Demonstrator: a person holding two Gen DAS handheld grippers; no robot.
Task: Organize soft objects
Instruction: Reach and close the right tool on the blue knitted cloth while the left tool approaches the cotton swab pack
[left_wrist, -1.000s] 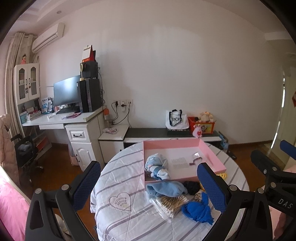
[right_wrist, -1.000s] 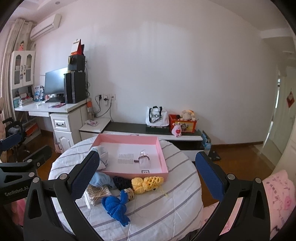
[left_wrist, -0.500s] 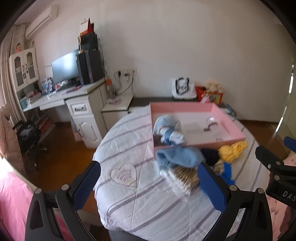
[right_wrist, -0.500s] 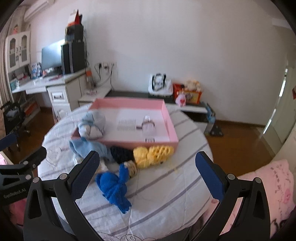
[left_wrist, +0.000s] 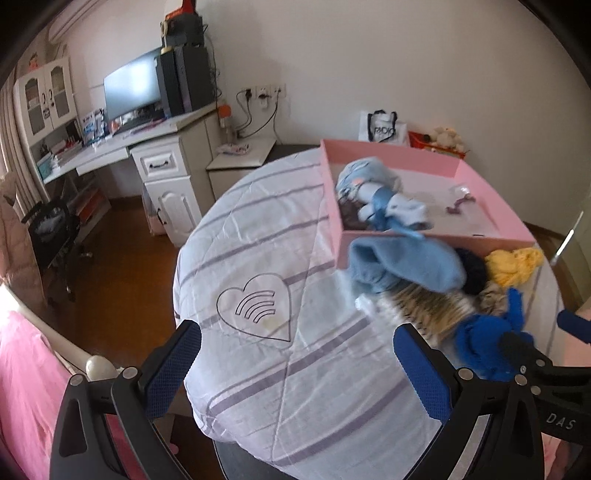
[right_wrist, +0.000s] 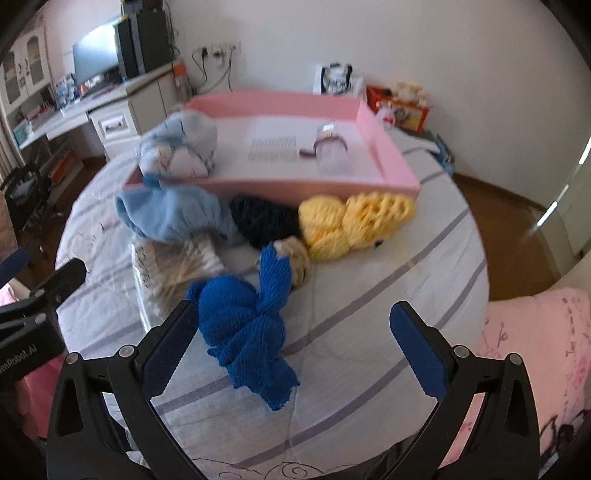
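Note:
A pink tray (right_wrist: 384, 155) (left_wrist: 495, 195) sits at the far side of a round table with a striped cover (left_wrist: 266, 258). A pale blue bundle (right_wrist: 177, 151) lies in the tray's left corner. In front of the tray lie a light blue cloth (right_wrist: 166, 214), a black knit piece (right_wrist: 262, 218), a yellow knit piece (right_wrist: 354, 221), a beige piece (right_wrist: 299, 258) and a dark blue knit piece (right_wrist: 243, 325). My right gripper (right_wrist: 295, 343) is open just above the dark blue piece. My left gripper (left_wrist: 295, 365) is open and empty over the table's left part.
A clear pack of cotton swabs (right_wrist: 173, 269) lies left of the dark blue piece. A small clear packet (right_wrist: 328, 144) lies in the tray. A white desk with a monitor (left_wrist: 133, 88) stands far left. Pink bedding (right_wrist: 532, 347) is at the right.
Both grippers have moved forward and tilted down toward the table. The soft pieces now fill the right view, with the dark blue piece between the right fingers.

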